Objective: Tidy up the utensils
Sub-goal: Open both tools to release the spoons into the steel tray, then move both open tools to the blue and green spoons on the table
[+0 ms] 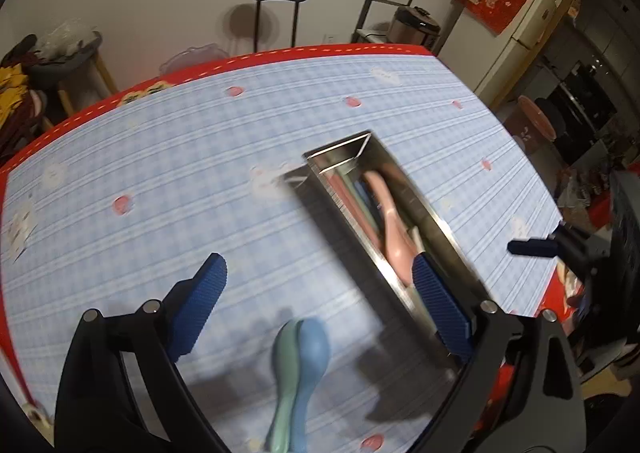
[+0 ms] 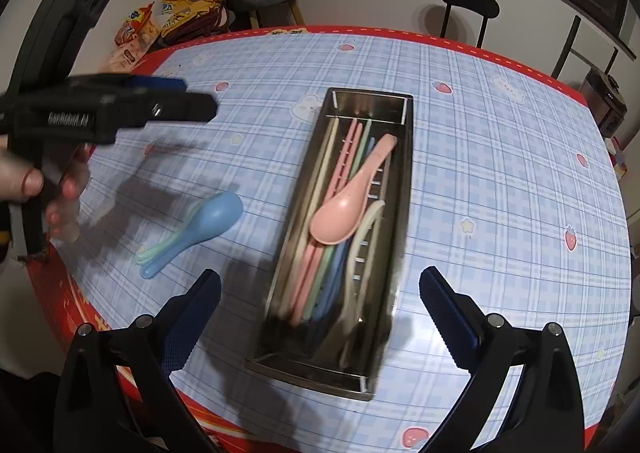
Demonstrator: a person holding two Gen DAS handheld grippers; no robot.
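Spoons stacked left of metal tray: likely light, stiff, slick plastic; best pinched across handles. Left gripper and right gripper released, empty.

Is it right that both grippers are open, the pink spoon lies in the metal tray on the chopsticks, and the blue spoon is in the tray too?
Not quite. The blue spoon is not in the metal tray; it lies on the tablecloth beside it, stacked on a green one, as the right wrist view shows. The pink spoon does lie in the tray on the chopsticks, and both the left gripper and right gripper are open.
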